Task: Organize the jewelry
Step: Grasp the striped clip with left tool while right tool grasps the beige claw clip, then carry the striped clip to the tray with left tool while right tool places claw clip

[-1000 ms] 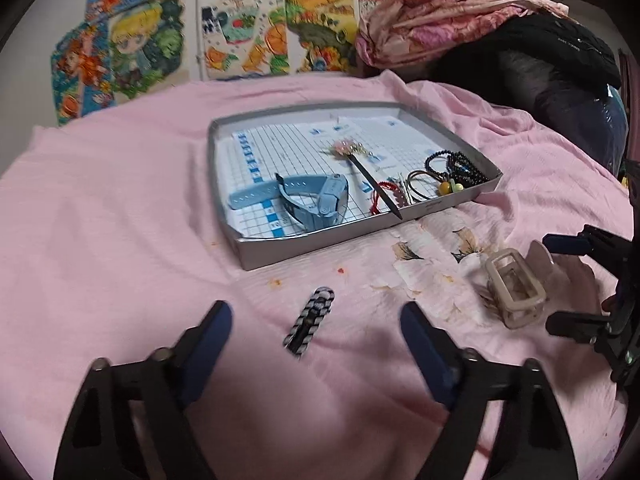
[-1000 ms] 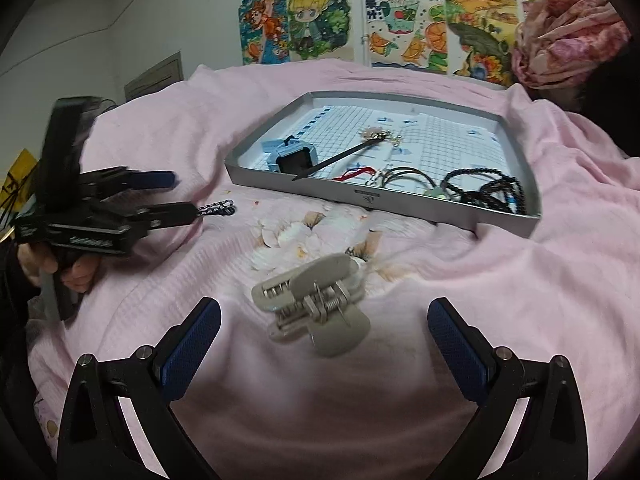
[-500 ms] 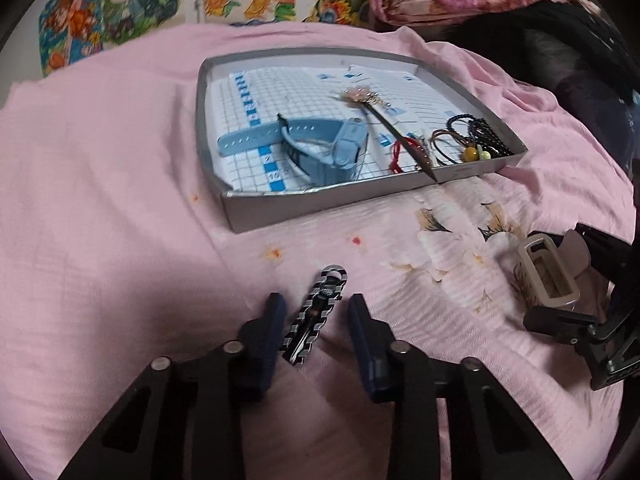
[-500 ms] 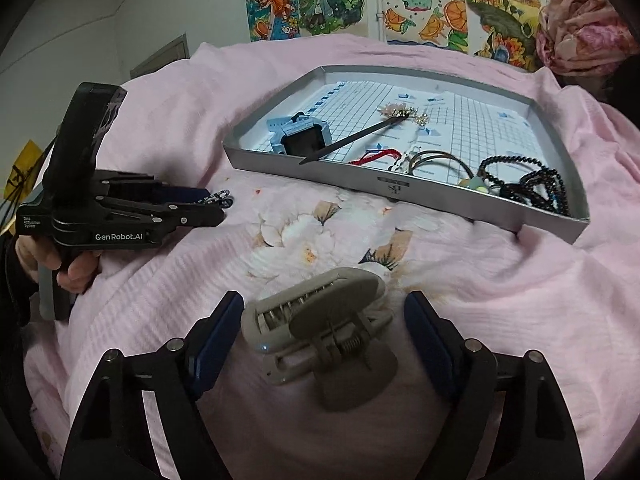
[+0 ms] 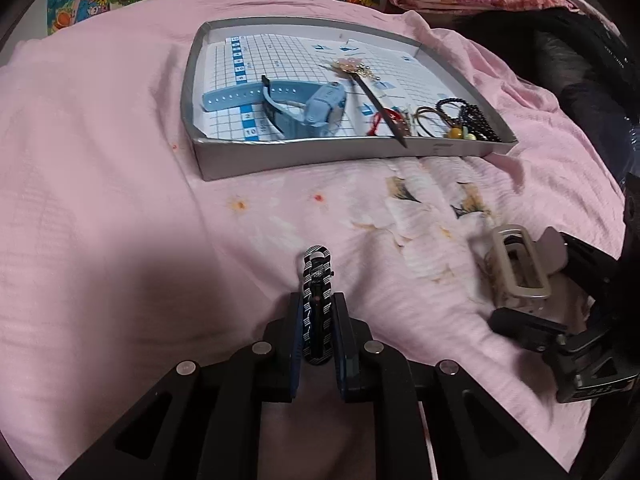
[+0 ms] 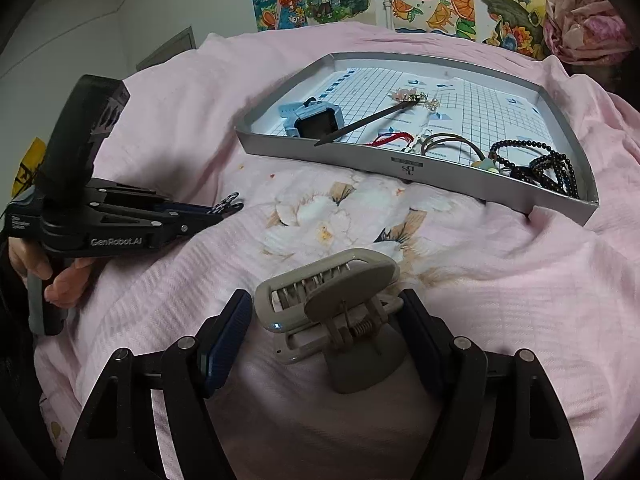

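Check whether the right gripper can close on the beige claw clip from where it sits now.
Probably yes. The right gripper is open with its fingers on either side of the beige claw clip, which lies on the pink blanket with nothing between them.

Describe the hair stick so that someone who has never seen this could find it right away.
Look at the grey tray on the pink blanket. Near its middle, right of the blue watch, lies the hair stick. It is the only long, straight, dark thing there, and has a pink flower ornament at its far end.
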{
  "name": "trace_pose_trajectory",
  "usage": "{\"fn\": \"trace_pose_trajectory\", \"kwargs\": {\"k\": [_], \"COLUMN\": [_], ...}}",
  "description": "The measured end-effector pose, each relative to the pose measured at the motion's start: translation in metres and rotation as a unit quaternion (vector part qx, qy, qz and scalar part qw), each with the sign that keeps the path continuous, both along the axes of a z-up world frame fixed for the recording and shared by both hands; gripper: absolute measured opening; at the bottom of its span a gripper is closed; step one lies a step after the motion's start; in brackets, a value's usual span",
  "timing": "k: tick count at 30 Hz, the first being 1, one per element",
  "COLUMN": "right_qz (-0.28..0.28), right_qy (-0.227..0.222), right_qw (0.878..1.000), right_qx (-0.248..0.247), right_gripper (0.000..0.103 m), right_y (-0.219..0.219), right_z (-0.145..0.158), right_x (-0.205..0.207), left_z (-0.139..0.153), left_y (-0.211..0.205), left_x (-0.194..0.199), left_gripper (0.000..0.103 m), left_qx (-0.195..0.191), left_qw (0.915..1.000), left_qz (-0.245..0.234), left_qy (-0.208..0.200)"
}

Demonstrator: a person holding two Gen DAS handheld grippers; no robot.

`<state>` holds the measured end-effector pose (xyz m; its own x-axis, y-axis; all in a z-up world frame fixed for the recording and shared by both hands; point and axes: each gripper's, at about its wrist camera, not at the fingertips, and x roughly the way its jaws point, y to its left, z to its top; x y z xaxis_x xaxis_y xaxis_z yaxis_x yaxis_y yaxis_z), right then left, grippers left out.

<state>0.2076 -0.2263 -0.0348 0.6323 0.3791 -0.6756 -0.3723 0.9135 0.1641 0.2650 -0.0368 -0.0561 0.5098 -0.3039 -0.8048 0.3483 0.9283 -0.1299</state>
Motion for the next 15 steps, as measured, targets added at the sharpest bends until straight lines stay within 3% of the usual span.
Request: {"fn": "trace_pose_trajectory", "kwargs": {"k": [2, 4, 7, 15], "right_qz": [-0.005, -0.014, -0.02, -0.033], "right_qy": [-0.001, -0.002, -0.002, -0.03], "right_qw": [1.0, 1.0, 1.0, 0.999], "right_qx": [-0.002, -0.001, 0.007, 0.007], "right_gripper": [0.066, 0.055, 0.055, 0.055], "right_y": [-0.001, -0.004, -0.007, -0.004], "right_z": [0.0, 0.0, -0.002, 0.001], "right_x": [0.0, -0.001, -0.001, -0.008], "left_z": [0.001, 0.001, 0.001, 0.006], "left_y": [-0.001, -0.001, -0.004, -0.011], "left_x": [-0.003, -0.006, -0.012, -0.028], "left_gripper": [0.013, 0.013, 0.013, 0.013], "left_qx": [-0.009, -0.016, -0.032, -0.033], "left_qw": [0.9999, 0.9998, 0.9994, 0.9986], "left_qz": [0.001, 0.002, 0.003, 0.036], "left_qy": [0.006, 0.01, 0.015, -0.023]}}
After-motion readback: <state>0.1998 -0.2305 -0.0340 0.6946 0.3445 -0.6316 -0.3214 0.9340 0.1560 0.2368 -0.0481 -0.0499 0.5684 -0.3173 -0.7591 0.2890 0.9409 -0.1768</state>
